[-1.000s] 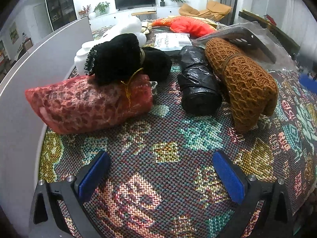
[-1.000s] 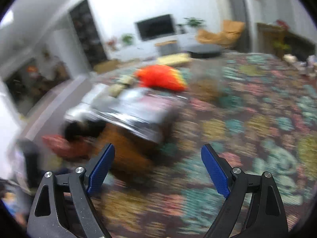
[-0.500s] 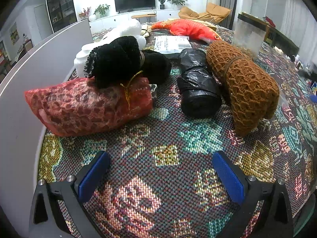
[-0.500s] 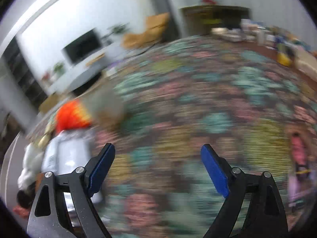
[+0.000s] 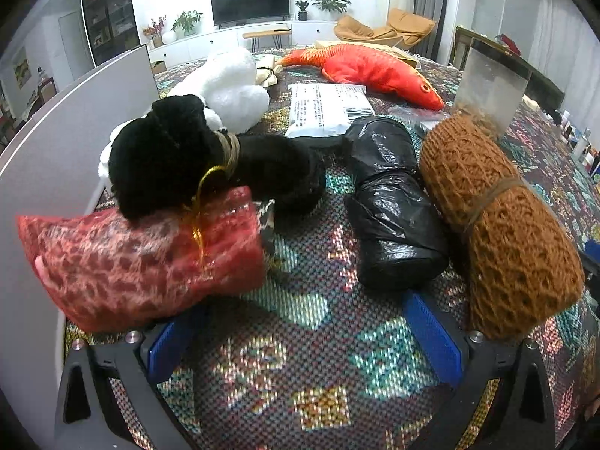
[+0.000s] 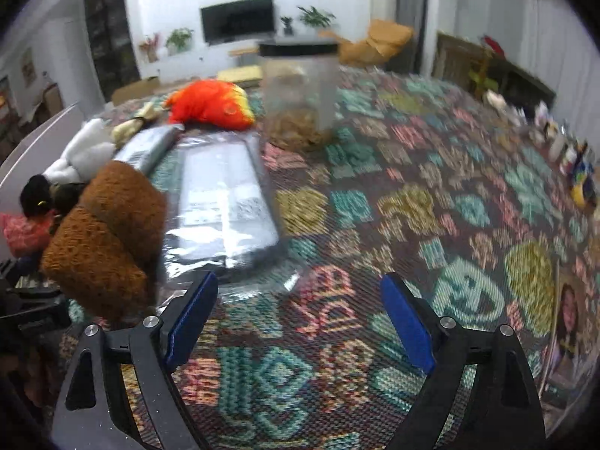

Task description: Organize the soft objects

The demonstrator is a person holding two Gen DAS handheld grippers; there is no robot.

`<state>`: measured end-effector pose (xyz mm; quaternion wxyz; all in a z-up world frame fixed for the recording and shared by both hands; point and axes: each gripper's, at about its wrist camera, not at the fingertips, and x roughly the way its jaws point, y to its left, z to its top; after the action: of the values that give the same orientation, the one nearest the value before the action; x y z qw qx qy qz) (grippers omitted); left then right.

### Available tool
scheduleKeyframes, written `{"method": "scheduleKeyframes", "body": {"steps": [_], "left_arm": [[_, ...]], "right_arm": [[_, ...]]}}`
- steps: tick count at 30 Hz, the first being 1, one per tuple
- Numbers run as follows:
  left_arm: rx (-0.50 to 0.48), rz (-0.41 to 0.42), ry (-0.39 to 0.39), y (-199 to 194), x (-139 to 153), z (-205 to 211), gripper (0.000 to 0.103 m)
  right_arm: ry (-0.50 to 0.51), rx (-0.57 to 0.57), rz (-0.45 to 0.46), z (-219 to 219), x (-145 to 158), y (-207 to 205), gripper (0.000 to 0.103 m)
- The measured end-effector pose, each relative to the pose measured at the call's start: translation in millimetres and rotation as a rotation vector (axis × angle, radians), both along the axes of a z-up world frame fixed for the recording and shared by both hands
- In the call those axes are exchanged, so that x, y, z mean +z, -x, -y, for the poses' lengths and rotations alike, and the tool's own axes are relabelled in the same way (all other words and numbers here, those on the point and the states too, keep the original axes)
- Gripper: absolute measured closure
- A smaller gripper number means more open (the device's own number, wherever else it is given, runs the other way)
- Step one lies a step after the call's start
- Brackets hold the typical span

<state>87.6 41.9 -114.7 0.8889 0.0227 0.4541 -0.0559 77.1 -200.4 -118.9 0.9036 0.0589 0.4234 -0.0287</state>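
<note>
Soft bundles lie in a row on the patterned tablecloth (image 5: 300, 367). In the left wrist view a red mesh bundle (image 5: 142, 258) is at the left with a black fuzzy bundle (image 5: 168, 153) resting on it. A black plastic roll (image 5: 390, 202) lies in the middle and a brown knitted roll (image 5: 502, 217) at the right. My left gripper (image 5: 303, 332) is open just in front of them, holding nothing. My right gripper (image 6: 298, 320) is open over bare cloth; the brown knitted roll (image 6: 105, 236) is to its left, a clear-wrapped packet (image 6: 225, 195) ahead.
A white plush (image 5: 228, 86), a printed packet (image 5: 326, 108) and a red fish plush (image 5: 371, 71) lie further back. A tall clear container (image 6: 300, 90) stands mid-table. A grey panel (image 5: 48, 165) borders the left side. Small bottles (image 6: 566, 146) line the right edge.
My left gripper has moved forward, closer to the bundles. My right gripper swung right across the table and back left; the clear-wrapped packet is now flat on the cloth in front of it.
</note>
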Motion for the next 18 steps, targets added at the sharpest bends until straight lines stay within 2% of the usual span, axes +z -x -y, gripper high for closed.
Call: {"method": "scheduleKeyframes", "body": {"steps": [2,4,7,18], "left_arm": [[0.000,0.001,0.004,1,0,0,0.000],[0.001,0.001,0.006,1,0,0,0.000],[0.001,0.000,0.006,1,0,-1,0.000],[0.001,0.000,0.007,1,0,-1,0.000]], "right_arm": [[-0.063,-0.016,-0.039,10,-9,-6,0.011],[-0.034,-0.008,-0.031,12,-10,-10,0.011],[0.070,0.015,-0.058,-3,-16,-17,0.008],[0.060,0.020,-0.060,-1,-15,-18,0.007]]}}
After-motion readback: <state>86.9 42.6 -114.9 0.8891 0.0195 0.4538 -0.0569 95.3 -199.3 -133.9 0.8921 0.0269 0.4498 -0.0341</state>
